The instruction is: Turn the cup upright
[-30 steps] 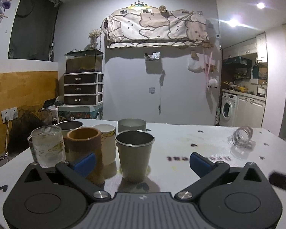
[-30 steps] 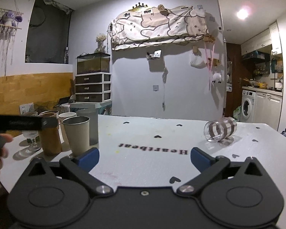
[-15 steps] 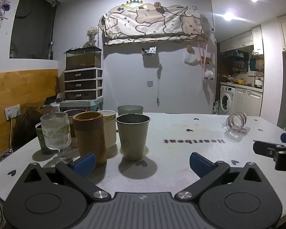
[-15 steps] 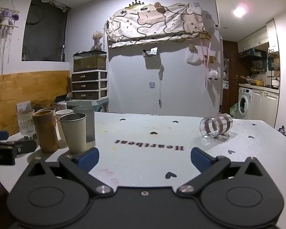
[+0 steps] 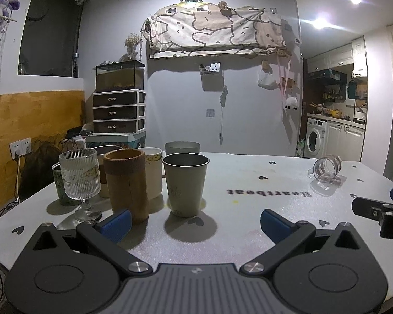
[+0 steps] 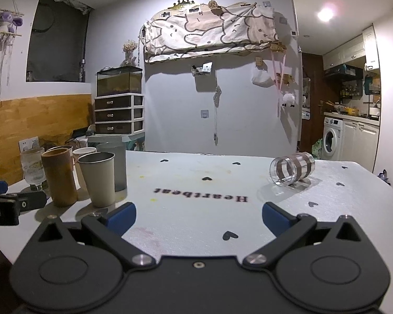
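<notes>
A clear glass cup with brown stripes lies on its side on the white table, far right; it also shows in the left wrist view. My right gripper is open and empty, low over the near table, with the cup ahead and to the right. My left gripper is open and empty, just in front of a metal cup. The right gripper's side shows at the right edge of the left wrist view.
A cluster of upright cups stands at the left: a brown cup, a ribbed stemmed glass, a white mug and a grey tumbler. The table carries "Heartbeat" lettering. Its right edge is near the fallen cup.
Both grippers have drawn back toward the table's near edge, so the cups look farther away. Both stay open. The striped cup has not moved.
</notes>
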`<action>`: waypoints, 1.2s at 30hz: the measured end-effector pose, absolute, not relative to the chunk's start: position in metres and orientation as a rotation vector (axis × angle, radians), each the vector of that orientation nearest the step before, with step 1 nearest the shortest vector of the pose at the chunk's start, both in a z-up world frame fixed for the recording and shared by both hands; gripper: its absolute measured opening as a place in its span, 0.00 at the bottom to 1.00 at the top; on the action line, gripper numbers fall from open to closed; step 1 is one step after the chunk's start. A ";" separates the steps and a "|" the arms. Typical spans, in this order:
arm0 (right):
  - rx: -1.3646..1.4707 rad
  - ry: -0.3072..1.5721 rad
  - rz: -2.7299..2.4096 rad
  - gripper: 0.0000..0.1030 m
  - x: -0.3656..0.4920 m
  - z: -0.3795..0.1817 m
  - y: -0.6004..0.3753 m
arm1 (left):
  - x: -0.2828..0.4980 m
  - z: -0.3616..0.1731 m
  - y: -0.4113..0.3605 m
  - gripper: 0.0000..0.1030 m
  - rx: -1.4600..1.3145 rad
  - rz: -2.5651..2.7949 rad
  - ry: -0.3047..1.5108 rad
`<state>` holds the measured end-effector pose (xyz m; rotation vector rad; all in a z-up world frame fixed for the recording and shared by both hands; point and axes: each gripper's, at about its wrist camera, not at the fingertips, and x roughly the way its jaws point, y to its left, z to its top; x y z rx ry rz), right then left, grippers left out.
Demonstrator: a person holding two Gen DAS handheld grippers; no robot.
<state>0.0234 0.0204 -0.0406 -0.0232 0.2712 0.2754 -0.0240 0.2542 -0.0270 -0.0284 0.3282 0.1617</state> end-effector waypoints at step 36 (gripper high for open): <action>-0.029 0.273 0.282 1.00 0.021 -0.042 0.022 | -0.022 -0.030 0.253 1.00 -0.033 0.159 0.342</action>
